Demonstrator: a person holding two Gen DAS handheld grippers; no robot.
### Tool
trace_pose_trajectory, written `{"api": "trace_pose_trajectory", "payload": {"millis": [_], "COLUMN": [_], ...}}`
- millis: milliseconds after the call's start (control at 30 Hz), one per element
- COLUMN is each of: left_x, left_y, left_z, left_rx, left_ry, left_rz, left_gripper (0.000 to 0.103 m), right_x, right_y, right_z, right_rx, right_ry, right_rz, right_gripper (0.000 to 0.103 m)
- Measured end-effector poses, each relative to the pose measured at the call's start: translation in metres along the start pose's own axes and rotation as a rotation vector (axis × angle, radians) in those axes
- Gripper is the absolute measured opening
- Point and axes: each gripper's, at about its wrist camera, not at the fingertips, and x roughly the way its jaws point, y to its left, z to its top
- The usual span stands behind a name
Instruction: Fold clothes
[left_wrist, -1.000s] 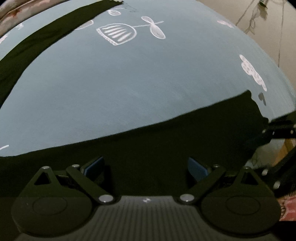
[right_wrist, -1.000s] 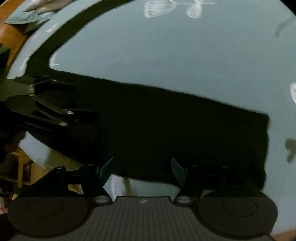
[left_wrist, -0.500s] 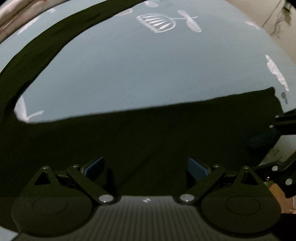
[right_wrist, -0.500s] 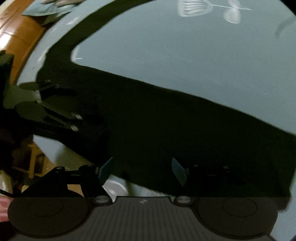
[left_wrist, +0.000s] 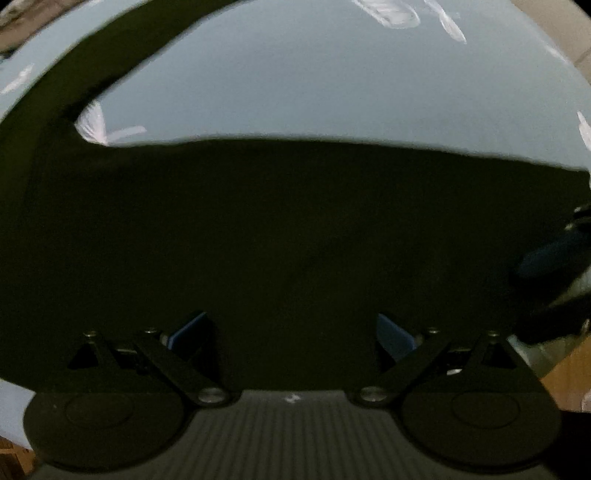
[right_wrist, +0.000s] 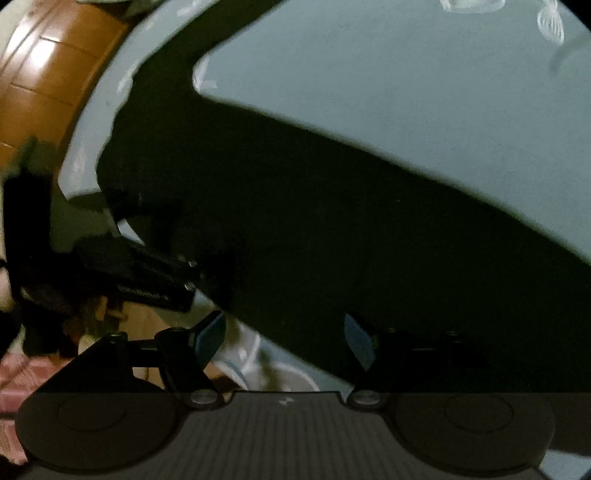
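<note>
Both grippers have slid in over the dark garment, which lies flat on the blue sheet and now fills far more of each view than a second ago; I judge a grab at its near edge is being lined up. Left gripper and right gripper stand spread, pinching nothing. Only the right view shows the near hem, wood floor and left gripper's linkage.

I see a bed under a pale blue sheet printed with white motifs. A dark garment lies flat on it, one long strip running off toward the far edge by the wooden frame.
</note>
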Motion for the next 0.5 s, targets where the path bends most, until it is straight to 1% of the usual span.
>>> {"api": "trace_pose_trajectory", "payload": {"millis": [167,267,400,500], "left_x": [-0.023,-0.031,-0.026,-0.022], "left_y": [0.013,0.028,0.066,0.11], "left_z": [0.016,0.023,0.042,0.062], "left_rx": [-0.08,-0.105,-0.125,-0.146], "left_ry": [-0.072,-0.132,-0.191,-0.266], "left_rz": [0.015,0.044,0.103,0.139], "left_gripper": [0.097,0.097,0.097,0.097], "right_x": [-0.032,-0.04,-0.048,-0.034], "right_y": [-0.005,-0.009,-0.014,-0.004], "right_z": [0.028,0.041,0.057,0.076], "right_rx": [-0.023,-0.031,-0.018,-0.007], "right_ry": [-0.097,-0.131,-0.157,-0.164], "right_rz": [-0.054,-0.099,-0.157,-0.2], "right_gripper": [0.075,0.075,0.075,0.075]}}
